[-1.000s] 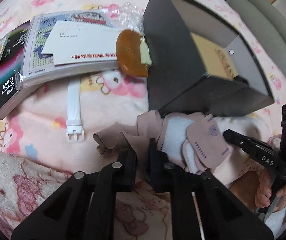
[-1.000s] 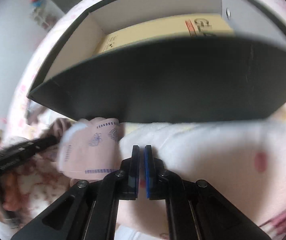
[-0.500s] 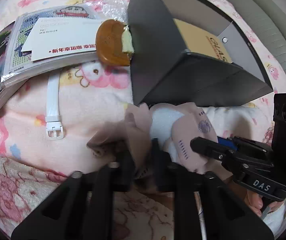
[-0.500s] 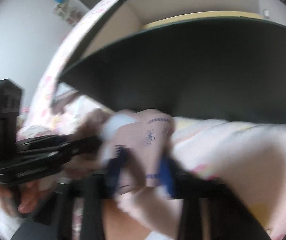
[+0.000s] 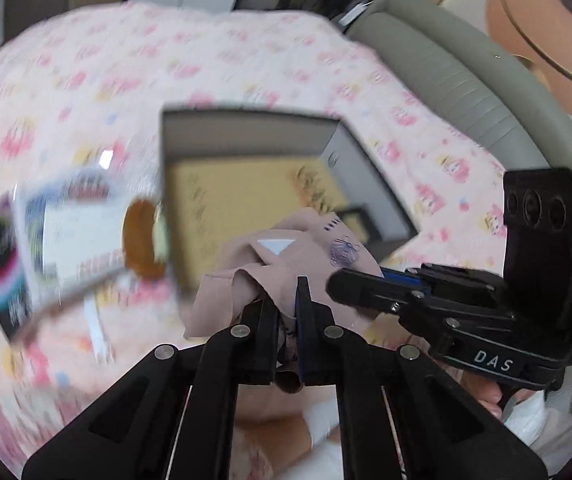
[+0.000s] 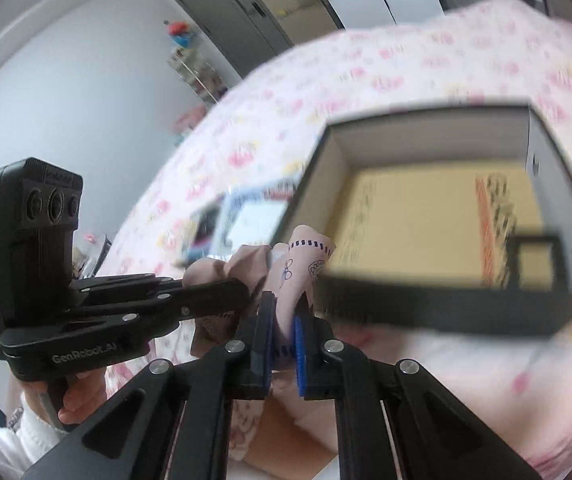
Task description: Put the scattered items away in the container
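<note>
Two grippers share your load | left wrist view: left gripper (image 5: 288, 312) fingers clamp the pink sock bundle (image 5: 286, 256), held above the bed before the grey box (image 5: 245, 120) | right wrist view: right gripper (image 6: 283, 320) fingers pinch the same bundle beside the box's near wall.

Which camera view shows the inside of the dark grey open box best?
The right wrist view: the dark grey open box shows all its walls and yellow floor. The left wrist view has it blurred, with the pink cloth covering the near part.
</note>
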Available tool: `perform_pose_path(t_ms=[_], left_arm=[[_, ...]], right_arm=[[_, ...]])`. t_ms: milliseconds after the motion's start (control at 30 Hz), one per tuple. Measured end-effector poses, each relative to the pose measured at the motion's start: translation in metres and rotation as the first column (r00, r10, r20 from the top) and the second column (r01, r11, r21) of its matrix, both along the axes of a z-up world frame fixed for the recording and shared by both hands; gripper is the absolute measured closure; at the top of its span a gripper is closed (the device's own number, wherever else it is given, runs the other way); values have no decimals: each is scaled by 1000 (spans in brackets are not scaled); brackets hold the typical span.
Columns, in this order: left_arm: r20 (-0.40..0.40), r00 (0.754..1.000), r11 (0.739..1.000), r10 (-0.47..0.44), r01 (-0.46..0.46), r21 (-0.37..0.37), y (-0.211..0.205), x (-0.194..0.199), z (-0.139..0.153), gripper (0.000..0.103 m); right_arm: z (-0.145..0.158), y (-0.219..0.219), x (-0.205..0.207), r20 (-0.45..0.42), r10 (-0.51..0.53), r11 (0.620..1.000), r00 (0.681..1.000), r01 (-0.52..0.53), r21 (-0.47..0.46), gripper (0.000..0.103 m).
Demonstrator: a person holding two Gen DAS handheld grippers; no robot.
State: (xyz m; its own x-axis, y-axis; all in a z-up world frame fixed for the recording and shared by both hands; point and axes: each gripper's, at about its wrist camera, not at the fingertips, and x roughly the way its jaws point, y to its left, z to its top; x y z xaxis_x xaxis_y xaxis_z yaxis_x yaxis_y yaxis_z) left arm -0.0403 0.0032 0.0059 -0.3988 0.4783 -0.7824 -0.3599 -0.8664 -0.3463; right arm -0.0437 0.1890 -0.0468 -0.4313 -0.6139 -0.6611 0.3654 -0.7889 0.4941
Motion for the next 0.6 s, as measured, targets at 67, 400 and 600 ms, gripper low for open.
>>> perform_pose_path(t_ms=[67,400,600], left_arm=[[-26,1000,1000,3,-4,-10,19,-23,9,98],[152,985,992,77,-61,-107,52,-117,-68,98],[225,965,979,134,-93,-183,54,-126,-107,94]], right_arm=[[14,3,-18,-35,-18,999,999,19,30,96],[-38,34,-108,137,-68,988,988,47,147,95],[-82,37,-113,246,-108,973,963,52,225,90]])
